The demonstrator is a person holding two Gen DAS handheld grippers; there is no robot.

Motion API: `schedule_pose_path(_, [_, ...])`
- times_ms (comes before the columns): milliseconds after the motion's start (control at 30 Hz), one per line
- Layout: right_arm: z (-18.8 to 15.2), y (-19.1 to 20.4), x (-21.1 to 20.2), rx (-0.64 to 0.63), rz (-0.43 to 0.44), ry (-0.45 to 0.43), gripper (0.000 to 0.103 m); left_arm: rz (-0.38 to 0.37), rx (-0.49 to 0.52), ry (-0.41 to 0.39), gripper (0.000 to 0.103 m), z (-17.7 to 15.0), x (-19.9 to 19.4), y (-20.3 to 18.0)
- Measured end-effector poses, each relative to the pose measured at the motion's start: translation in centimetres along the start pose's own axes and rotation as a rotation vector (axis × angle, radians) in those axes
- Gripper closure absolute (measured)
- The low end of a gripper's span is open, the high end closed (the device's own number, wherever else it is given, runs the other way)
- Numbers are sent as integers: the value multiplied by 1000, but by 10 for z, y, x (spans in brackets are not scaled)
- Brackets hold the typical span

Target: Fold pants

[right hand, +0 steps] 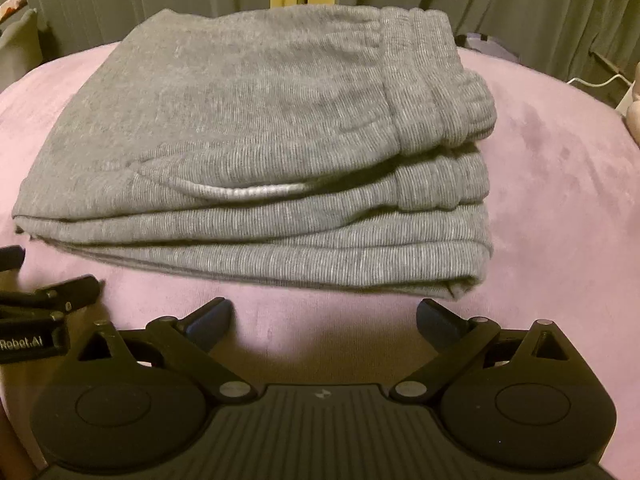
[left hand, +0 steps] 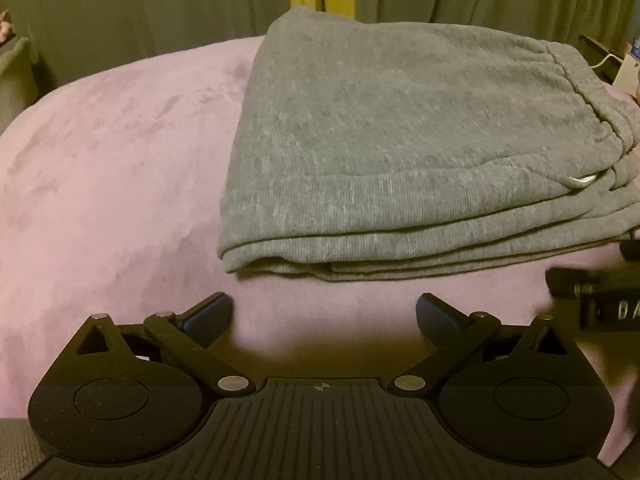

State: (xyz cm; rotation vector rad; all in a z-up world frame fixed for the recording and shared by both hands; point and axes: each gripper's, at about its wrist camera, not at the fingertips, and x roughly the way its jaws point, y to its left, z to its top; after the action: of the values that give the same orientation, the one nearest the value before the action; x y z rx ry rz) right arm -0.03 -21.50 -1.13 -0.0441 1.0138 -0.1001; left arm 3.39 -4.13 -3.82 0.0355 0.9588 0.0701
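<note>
Pants: grey sweatpants (left hand: 360,152) lie folded into a thick, layered stack on the pink bedcover (left hand: 112,168), elastic waistband (right hand: 436,92) toward the right edge of the bed, folded edges facing both cameras.
Pocket: a pale-trimmed pocket opening (right hand: 248,191) shows on the top layer.
Left gripper: (left hand: 323,314) fingers spread wide, holding nothing, just short of the stack's near edge, above bare cover.
Right gripper: (right hand: 324,316) also spread apart and empty, near the stack's front fold, not touching it.
Background: green curtains (left hand: 160,8) hang beyond the far edge of the bed.
</note>
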Motion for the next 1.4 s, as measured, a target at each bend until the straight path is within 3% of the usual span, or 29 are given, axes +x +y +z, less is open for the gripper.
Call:
schedule_pose_path(67, [2,-1,-1,18,-13,-34,4,7,4,-1,0,0,1,-2])
schedule_pose_path(533, [4,5,11,36,-32,-21,4,2,8,-10,0,-3,1,-4])
schedule_pose_path(700, [-1,11,13,79,-79,-64,4,11,19,-14,0,-4,1,-5])
schedule_pose_path(1233, [-7,24,13,119,-137,-125,3,73,-39,-9,0,-3,2,-14])
schedule_pose_path(1400, [-9,26,14,128,-150,-141,3,53,-42,-2,0,-3,1,-11])
